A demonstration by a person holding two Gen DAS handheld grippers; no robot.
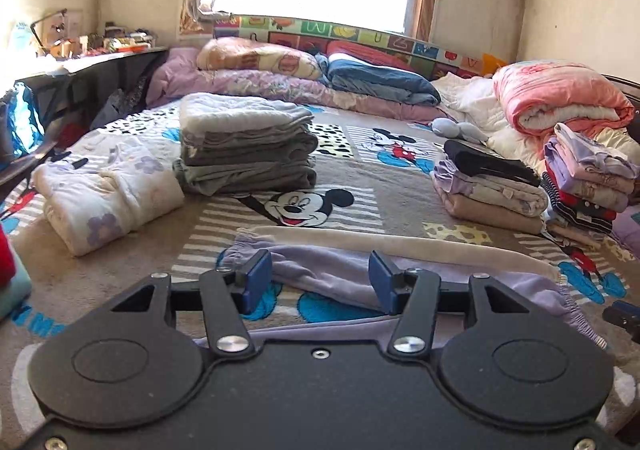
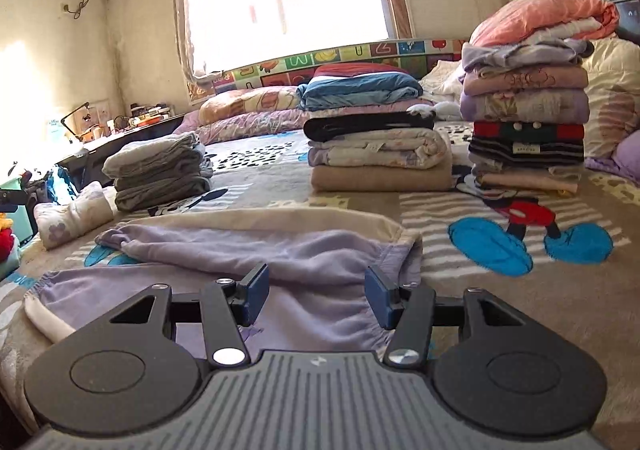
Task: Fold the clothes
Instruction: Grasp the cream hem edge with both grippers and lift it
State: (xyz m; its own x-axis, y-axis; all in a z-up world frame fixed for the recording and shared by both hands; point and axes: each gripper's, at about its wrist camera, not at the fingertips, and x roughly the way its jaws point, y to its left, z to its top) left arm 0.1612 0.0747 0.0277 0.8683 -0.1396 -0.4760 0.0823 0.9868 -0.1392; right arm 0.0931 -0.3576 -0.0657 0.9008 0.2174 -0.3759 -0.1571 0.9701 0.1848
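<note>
the lilac garment (image 1: pixel 332 270) lies spread flat on the cartoon-print bedspread (image 1: pixel 360 178), just below both grippers. the left gripper (image 1: pixel 320 282) hangs above it with its blue pads (image 1: pixel 256 274) parted and nothing between them. the right gripper (image 2: pixel 316 298) is likewise spread, empty, over the garment's elastic edge. behind sit a grey folded stack (image 1: pixel 244 146), a floral bundle (image 1: pixel 108 194) and two taller folded piles (image 2: pixel 524 106)

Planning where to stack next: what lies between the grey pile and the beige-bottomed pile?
Only bare Mickey blanket between the grey pile and the beige-bottomed pile, shown in the left wrist view.
</note>
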